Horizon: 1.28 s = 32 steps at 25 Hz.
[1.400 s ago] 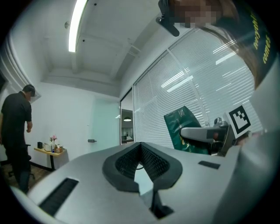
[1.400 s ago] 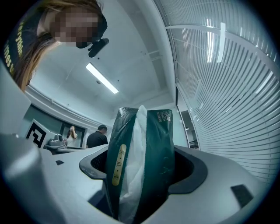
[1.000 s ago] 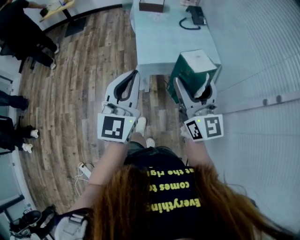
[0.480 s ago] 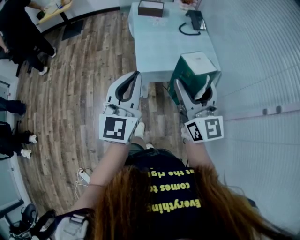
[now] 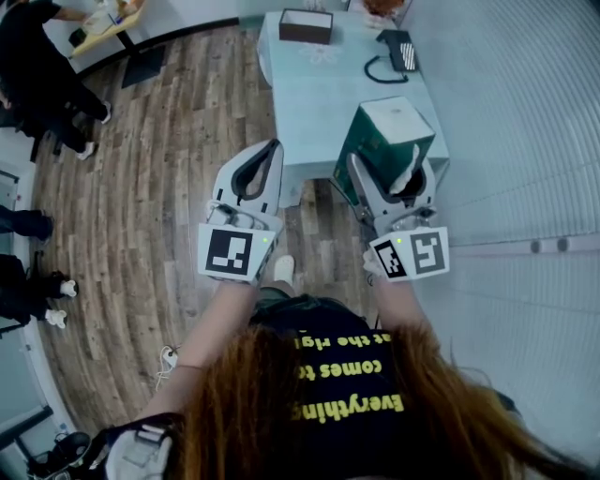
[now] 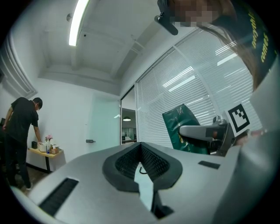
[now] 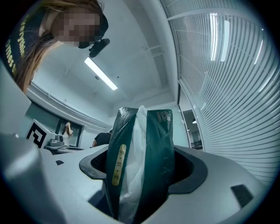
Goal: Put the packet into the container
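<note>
In the head view my right gripper (image 5: 392, 173) is shut on a dark green packet (image 5: 384, 139) with white tissue showing at its opening. It is held upright over the near right corner of the pale blue table (image 5: 314, 98). The right gripper view shows the packet (image 7: 142, 157) clamped between the two jaws of the right gripper (image 7: 140, 179). A dark open box (image 5: 307, 25) stands at the table's far end, well beyond both grippers. My left gripper (image 5: 272, 148) is held level beside the right one, its jaws shut with nothing between them in the left gripper view (image 6: 140, 146).
A black telephone (image 5: 397, 52) with a coiled cord lies at the table's far right. White blinds (image 5: 525, 122) line the right side. On the wooden floor (image 5: 169, 141) at far left are people (image 5: 37, 84), with a small yellow side table (image 5: 103, 23).
The table and the box have slid slightly lower in the head view, so I am a bit closer to them. Both grippers keep their pose, and the packet stays clamped.
</note>
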Each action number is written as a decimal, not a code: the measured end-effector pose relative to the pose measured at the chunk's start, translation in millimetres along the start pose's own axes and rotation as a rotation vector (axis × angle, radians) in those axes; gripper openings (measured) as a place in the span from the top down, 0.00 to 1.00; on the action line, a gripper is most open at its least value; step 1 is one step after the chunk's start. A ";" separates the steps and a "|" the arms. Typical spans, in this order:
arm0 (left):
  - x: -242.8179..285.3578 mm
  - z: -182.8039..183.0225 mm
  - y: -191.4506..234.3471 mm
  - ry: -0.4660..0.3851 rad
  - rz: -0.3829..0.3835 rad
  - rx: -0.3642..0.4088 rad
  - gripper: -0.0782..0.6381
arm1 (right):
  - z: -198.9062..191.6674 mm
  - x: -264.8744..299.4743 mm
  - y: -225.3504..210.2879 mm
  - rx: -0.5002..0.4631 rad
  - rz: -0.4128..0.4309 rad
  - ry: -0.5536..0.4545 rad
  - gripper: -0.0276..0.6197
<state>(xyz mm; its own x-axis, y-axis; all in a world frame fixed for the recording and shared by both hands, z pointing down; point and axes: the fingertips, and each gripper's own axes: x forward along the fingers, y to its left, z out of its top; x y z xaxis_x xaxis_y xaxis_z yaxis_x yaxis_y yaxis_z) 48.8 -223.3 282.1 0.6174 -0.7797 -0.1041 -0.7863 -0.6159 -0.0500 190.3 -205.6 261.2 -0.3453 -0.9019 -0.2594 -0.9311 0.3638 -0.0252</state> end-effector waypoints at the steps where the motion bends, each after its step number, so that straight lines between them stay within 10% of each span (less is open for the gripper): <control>1: 4.1 -0.1 5.0 -0.005 -0.002 -0.002 0.89 | -0.9 6.2 -0.1 -0.003 -0.001 -0.001 0.37; 32: 70.1 -29.8 109.0 0.007 -0.002 -0.037 0.89 | -40.7 124.3 -8.9 -0.016 -0.022 0.020 0.37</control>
<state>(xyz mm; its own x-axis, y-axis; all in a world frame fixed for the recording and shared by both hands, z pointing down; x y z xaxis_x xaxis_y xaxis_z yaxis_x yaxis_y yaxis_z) 7.2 -348.4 298.9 0.6194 -0.7790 -0.0972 -0.7835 -0.6212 -0.0138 150.9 -330.4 268.4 -0.3268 -0.9144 -0.2391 -0.9403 0.3400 -0.0150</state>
